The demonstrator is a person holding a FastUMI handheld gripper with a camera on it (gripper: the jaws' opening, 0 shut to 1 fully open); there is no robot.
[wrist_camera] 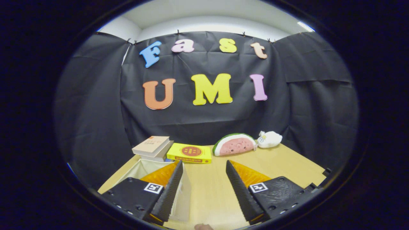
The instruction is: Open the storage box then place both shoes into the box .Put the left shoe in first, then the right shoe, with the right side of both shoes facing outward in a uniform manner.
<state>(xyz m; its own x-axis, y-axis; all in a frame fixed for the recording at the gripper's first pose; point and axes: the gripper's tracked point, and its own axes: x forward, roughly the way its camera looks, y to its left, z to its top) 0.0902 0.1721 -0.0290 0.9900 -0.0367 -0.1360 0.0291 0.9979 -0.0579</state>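
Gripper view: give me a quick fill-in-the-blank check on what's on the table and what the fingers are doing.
1. The gripper fingers stand ____, with bare table between them.
2. The yellow book lies just left of the ____ plush.
3. The white box sits partly behind the ____ finger.
4. The white plush lies to the ____ of the watermelon plush.

Missing words: open; watermelon; left; right

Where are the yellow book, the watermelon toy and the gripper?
yellow book (190, 152): gripper view, on its top cover.
watermelon toy (235, 145): gripper view, on its pink face.
gripper (204, 166): gripper view, midway between its open fingertips, above bare table.
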